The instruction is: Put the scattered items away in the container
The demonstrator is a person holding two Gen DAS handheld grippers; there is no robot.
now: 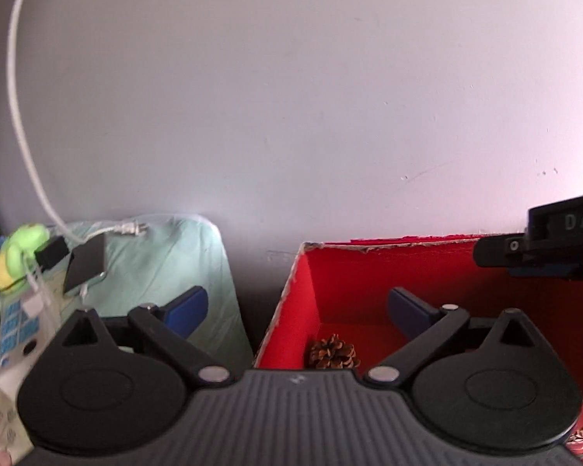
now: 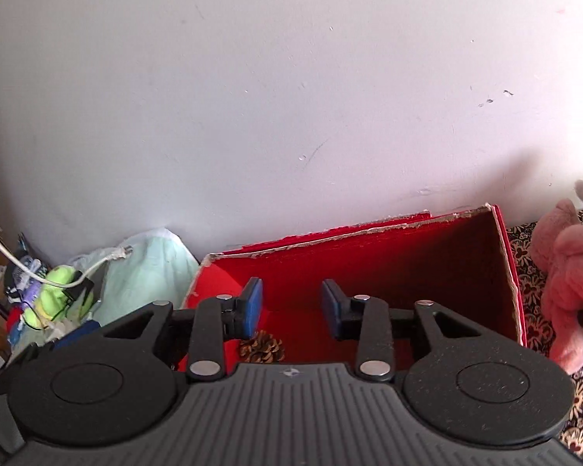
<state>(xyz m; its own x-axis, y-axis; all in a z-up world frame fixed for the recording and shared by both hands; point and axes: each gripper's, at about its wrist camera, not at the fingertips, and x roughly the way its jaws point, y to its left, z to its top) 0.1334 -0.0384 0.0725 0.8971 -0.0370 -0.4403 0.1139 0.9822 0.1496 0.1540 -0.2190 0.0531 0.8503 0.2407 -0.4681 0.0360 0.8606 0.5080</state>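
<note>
Looking past my own tools first: the left gripper stands spread as wide as it goes, nothing between its blue pads, one finger over the pale green bedding and the other over the red box. The right gripper is only partly parted, and its pads are also bare; neither tool touches or grasps anything.

Just beyond the fingertips, a pine cone lies on the box floor near the left wall, so that item is already in the container. The right view shows the same cone beside the left fingertip.

Further out, the scattered things wait. A pink plush toy sits on the patterned cover to the right of the box, outside it. To the left, a green plush lies tangled among a white cable and a black adapter, against the white wall.

My worry is that cable: if I reach for the green plush I judge I could snag the cord and drag the adapter along. The two tools also sit close over the box and could knock together. The torn cardboard rim may catch a finger, and the soft plush could slip from a half-open jaw.
</note>
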